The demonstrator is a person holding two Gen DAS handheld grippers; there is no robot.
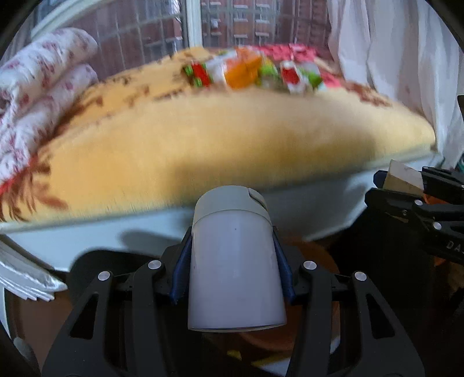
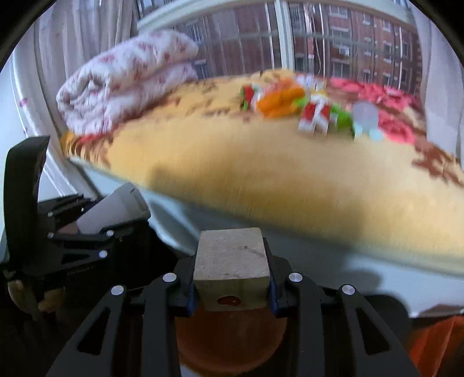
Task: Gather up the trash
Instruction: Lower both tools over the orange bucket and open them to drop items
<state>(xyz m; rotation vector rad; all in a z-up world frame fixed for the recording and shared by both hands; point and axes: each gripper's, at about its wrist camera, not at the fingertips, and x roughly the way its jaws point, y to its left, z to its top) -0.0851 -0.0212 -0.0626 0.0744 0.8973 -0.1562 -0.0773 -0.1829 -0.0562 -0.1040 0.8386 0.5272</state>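
Observation:
My left gripper (image 1: pixel 232 261) is shut on a pale lilac cup with a grey lid (image 1: pixel 235 269), held lengthwise between the blue pads. My right gripper (image 2: pixel 230 278) is shut on a small beige carton (image 2: pixel 232 261) with a red spot on its near face. Each gripper shows at the edge of the other view: the right gripper with the carton (image 1: pixel 403 178), the left gripper with the cup (image 2: pixel 113 211). On the yellow bed (image 1: pixel 232 139) lies a blurred pile of colourful wrappers (image 1: pixel 252 72), also in the right wrist view as wrappers (image 2: pixel 290 101), with a pale cup (image 2: pixel 365 116) beside them.
A rolled white quilt with red flowers (image 2: pixel 124 78) lies at the bed's left end. A barred window (image 1: pixel 188 26) and white curtains (image 1: pixel 391 58) stand behind the bed. A round brown-orange bin (image 2: pixel 229 342) sits below my right gripper. The bed's white side panel (image 1: pixel 87 240) faces me.

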